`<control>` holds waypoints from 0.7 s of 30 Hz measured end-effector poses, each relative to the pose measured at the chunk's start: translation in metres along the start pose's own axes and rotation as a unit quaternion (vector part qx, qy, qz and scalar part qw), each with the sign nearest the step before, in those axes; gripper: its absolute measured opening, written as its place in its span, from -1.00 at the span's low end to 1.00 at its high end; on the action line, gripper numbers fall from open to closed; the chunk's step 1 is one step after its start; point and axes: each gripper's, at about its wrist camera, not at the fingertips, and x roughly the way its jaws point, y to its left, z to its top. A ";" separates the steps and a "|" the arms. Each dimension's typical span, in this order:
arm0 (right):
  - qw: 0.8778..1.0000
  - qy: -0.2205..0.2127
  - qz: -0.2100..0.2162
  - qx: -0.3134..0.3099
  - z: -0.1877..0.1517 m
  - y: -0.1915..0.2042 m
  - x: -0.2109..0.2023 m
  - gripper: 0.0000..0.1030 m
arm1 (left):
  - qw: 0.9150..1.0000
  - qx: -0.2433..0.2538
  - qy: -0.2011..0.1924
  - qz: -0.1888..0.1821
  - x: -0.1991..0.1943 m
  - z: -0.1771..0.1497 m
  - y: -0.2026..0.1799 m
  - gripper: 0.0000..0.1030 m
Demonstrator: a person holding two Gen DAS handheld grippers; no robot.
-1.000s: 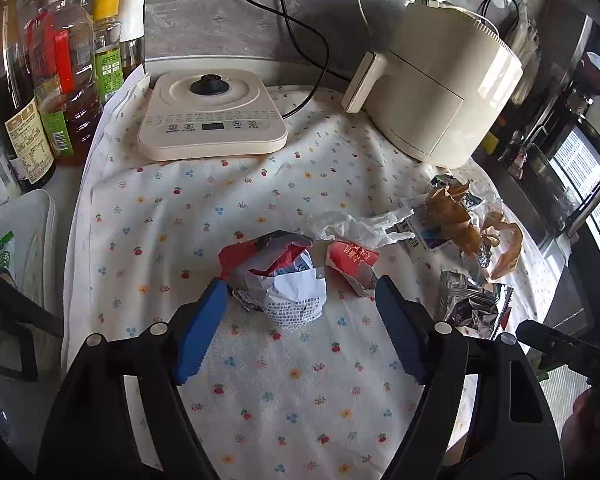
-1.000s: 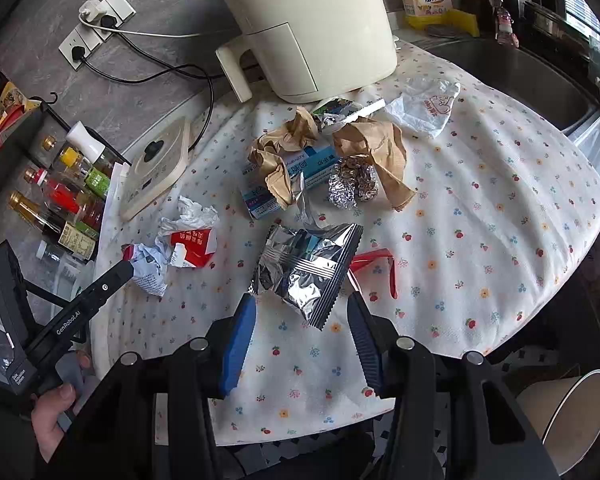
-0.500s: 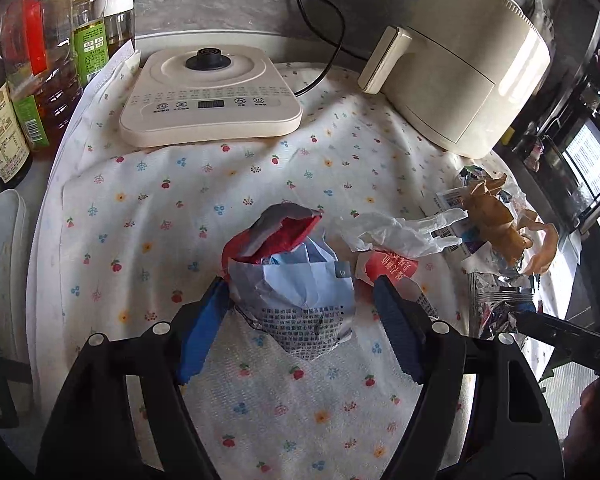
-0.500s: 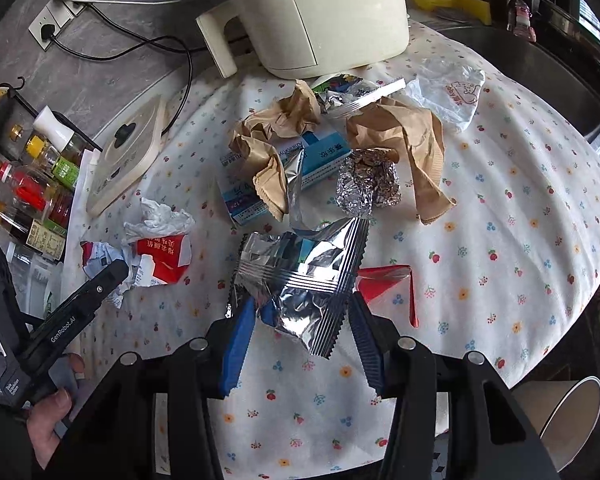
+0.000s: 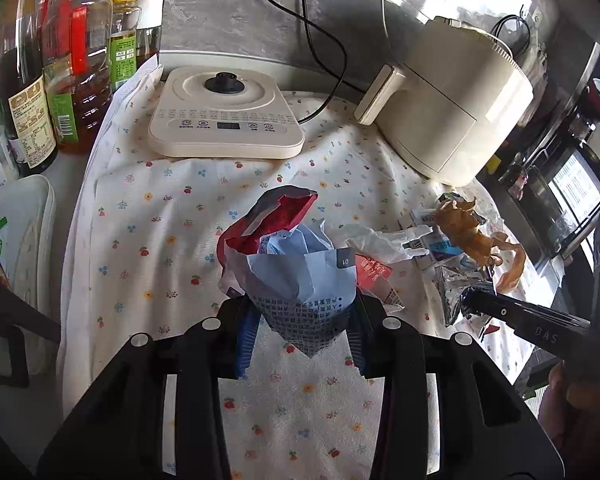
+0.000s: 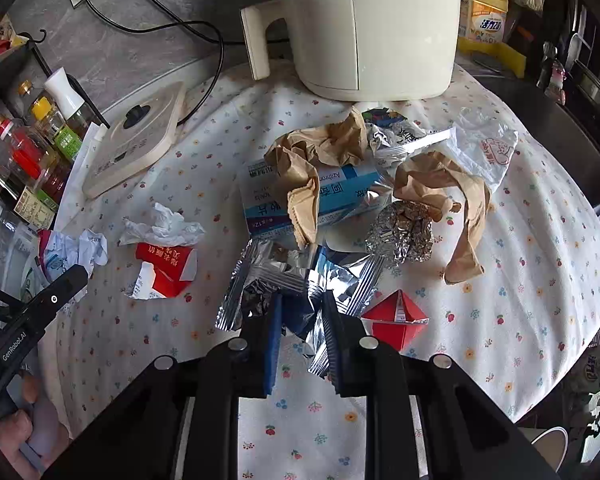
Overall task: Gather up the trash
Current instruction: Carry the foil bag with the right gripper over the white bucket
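Observation:
My left gripper (image 5: 300,334) is shut on a crumpled blue, white and red paper wrapper (image 5: 296,276) above the flowered tablecloth (image 5: 148,248). The same wrapper shows at the left of the right wrist view (image 6: 72,250). My right gripper (image 6: 302,328) is shut on a silver foil snack bag (image 6: 296,284). Around it lie a red carton scrap (image 6: 166,270), white tissue (image 6: 162,228), a blue and white medicine box (image 6: 340,196), brown paper (image 6: 312,164), a foil ball (image 6: 402,236), a red folded card (image 6: 394,316) and a clear plastic bag (image 6: 486,148).
A cream air fryer (image 6: 364,28) stands at the back, a flat cream appliance base (image 5: 224,120) beside it with black cables. Oil and sauce bottles (image 5: 72,64) line the left edge. A yellow detergent bottle (image 6: 484,16) stands by the sink. A paper cup (image 6: 552,446) is below the table edge.
Both grippers moved forward and closed: the left on the crumpled paper wrapper, the right on the silver foil bag. The foil bag is now crumpled between the fingers.

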 end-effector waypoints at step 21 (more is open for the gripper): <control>0.995 -0.018 0.087 -0.038 -0.029 -0.048 -0.063 -0.82 | 0.997 -0.008 -0.063 0.041 -0.085 -0.047 -0.076 -0.26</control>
